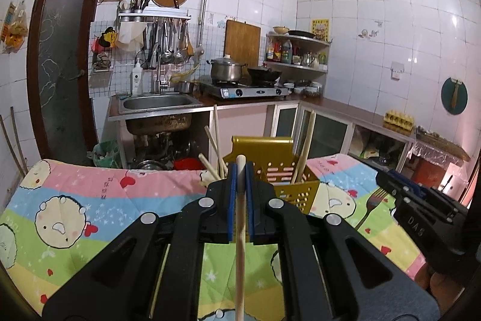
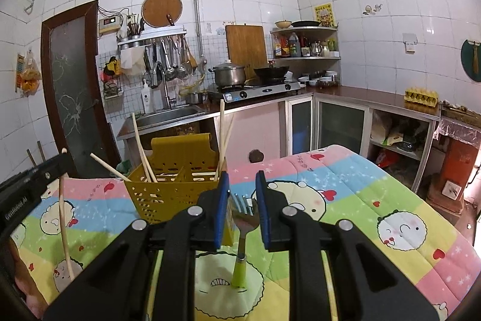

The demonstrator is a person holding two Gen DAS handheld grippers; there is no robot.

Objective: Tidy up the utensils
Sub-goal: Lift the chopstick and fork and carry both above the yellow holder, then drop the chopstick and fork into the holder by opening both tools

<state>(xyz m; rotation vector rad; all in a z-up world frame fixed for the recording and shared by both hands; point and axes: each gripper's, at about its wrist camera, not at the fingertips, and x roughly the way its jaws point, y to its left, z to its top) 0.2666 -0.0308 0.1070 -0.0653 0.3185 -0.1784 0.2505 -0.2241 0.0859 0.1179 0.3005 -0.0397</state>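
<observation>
Left claw (image 1: 240, 170) clamped on chopstick (image 1: 240, 230); right claw (image 2: 243, 194) gripping fork (image 2: 245, 218); several chopsticks already in yellow caddy (image 2: 168, 188); both held pieces still to drop in.

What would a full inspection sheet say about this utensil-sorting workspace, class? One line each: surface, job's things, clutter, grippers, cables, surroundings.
Surface: cartoon-print pastel quilt covering the table.
Job's things: yellow perforated plastic utensil caddy with several wooden chopsticks standing inside; one loose wooden chopstick; a metal fork with green handle.
Clutter: nothing seen on the quilt.
Grippers: left gripper, jaws shut on the loose chopstick; right gripper, jaws either side of the fork's head.
Cables: wires at the wall control box.
Surroundings: tiled kitchen, steel sink, gas stove bearing pots.
</observation>
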